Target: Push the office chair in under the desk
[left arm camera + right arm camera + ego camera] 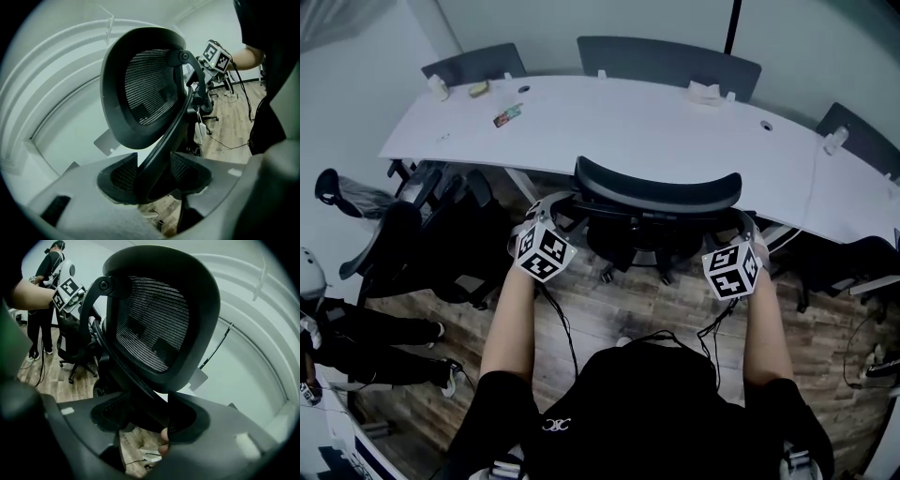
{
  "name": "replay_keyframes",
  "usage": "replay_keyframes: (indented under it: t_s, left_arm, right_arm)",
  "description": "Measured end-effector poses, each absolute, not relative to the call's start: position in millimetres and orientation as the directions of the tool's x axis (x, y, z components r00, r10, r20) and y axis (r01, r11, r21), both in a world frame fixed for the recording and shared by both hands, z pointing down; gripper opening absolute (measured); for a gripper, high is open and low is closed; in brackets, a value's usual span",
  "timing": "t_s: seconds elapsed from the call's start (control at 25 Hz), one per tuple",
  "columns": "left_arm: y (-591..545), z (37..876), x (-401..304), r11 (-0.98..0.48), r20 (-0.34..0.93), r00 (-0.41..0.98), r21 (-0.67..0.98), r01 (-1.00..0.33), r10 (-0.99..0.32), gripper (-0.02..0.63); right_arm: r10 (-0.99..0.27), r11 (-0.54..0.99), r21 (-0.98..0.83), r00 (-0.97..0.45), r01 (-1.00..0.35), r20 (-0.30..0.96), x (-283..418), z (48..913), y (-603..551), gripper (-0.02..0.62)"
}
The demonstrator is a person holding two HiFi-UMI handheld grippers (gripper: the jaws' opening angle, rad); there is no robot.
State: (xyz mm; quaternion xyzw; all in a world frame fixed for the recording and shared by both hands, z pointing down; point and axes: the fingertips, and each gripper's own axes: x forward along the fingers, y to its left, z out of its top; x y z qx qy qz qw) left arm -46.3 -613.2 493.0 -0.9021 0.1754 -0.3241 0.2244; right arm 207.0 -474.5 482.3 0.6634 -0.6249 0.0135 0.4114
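Both tongs (153,180) (143,420) clamp the office chair (656,192) back.

No word or number can be read anywhere in these views. The nearest things to signs are the square black-and-white coded markers on the marker cube (546,251) of the left gripper (152,174) and on the matching marker cube (731,270) of the right gripper (143,417). Each visible face carries one blocky pattern inside a white border, with no letters. A small white emblem (556,425) sits on the person's black shirt (647,412); it looks like interlocked loops and is too small to read as characters. On the white counter (675,131) lies a colourful packet (508,115) whose print is too small to make out.
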Motion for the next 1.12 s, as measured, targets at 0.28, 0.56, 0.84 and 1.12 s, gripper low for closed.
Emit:
replay_keyframes:
  t_s: [0.28,0.56,0.84,1.12]
  left_arm:
    - [-644,493,-45,-0.842,0.507,0.733,-0.513,-0.166,-0.453,0.221]
    - [-670,491,-43,-0.845,0.494,0.749,-0.509,-0.164,-0.443,0.221]
    - [-690,490,-38,-0.849,0.484,0.764,-0.506,-0.154,-0.427,0.221]
    - [-713,490,-28,-0.852,0.481,0.774,-0.503,-0.141,-0.412,0.221]
  right_arm:
    - [-0.815,0.085,0.525,0.244,-0.847,0.526,204,483,-498,0.259]
    - [-0.809,0.073,0.525,0.258,-0.848,0.528,203,481,-519,0.259]
    - [-0.804,0.047,0.524,0.279,-0.851,0.526,205,481,-536,0.26]
    - [-0.788,0.03,0.523,0.302,-0.852,0.536,214,481,-556,0.261]
